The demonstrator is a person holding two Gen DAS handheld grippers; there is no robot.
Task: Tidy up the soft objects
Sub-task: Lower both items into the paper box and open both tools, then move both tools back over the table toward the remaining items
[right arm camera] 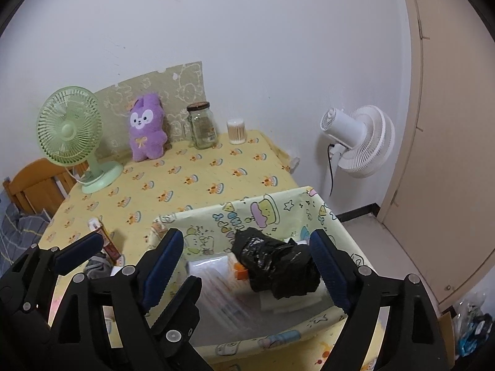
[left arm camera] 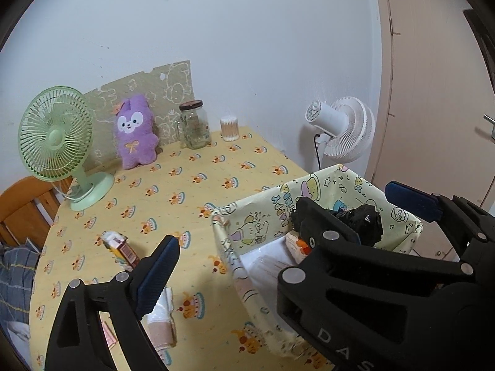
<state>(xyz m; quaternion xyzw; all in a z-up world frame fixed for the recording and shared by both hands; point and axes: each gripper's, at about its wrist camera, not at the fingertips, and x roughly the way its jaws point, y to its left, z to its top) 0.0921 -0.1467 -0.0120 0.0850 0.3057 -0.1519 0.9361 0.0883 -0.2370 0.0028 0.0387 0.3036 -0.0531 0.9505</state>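
A crumpled black plastic bag (right arm camera: 275,266) lies in the cartoon-print fabric basket (right arm camera: 247,213) on top of clear-wrapped packs (right arm camera: 210,269). My right gripper (right arm camera: 247,259) hangs over it, open, its blue pads on either side of the bag and clear of it. My left gripper (left arm camera: 238,241) is open just left of the basket (left arm camera: 247,225), with nothing between its fingers. Its right finger is hidden behind the right gripper's frame. A white and beige soft item (left arm camera: 161,318) lies under its left finger. A purple plush (left arm camera: 134,131) leans against the back wall.
On the yellow tablecloth stand a green fan (left arm camera: 58,142), a glass jar (left arm camera: 195,126) and a cotton swab tub (left arm camera: 230,128). A small carton (left arm camera: 120,247) lies near the left gripper, with a grey cloth (right arm camera: 97,267) beside it. A white fan (left arm camera: 343,130) is mounted right; a wooden chair (left arm camera: 24,207) is at the left.
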